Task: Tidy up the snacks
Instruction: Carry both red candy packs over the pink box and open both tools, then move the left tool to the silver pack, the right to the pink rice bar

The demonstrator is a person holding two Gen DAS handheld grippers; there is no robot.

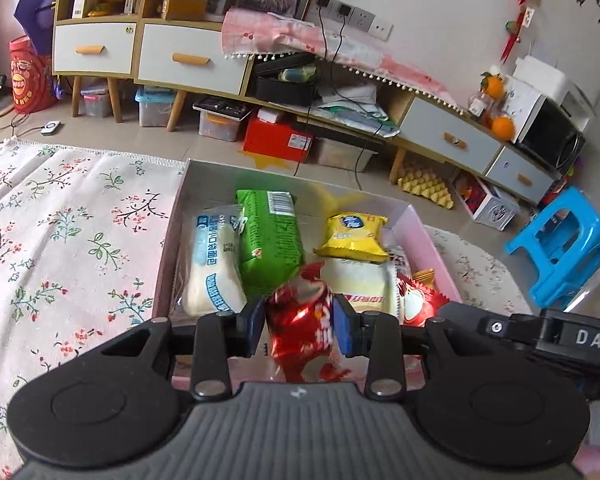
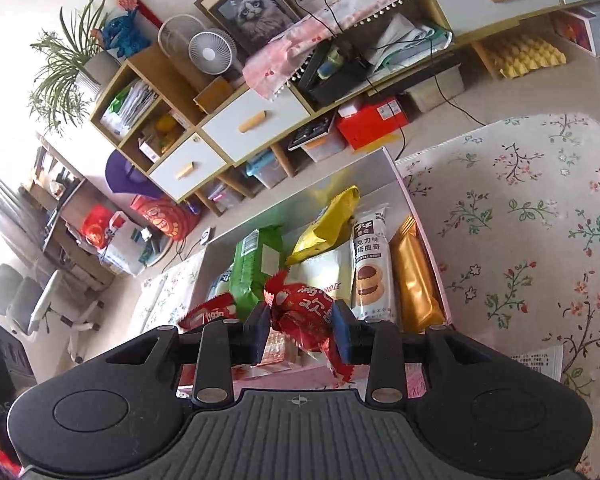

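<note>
Where legible: "DAS" on right gripper point(image 1: 588, 340)

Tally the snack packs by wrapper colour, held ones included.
Red packs: 2
Green pack: 1
Yellow pack: 1
Gold pack: 1
White packs: 2
Cream pack: 1
Total: 8
A half-hidden pinkish packet is left uncounted.

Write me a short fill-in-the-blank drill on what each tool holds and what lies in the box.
1. The left tool is shut on a shiny ___ foil snack packet.
2. The right tool grips a crinkly red wrapped snack above the pink-walled ___.
3. In the right wrist view, the long gold foil packet lies against the box's ___ wall.

Missing words: red; box; right
</note>
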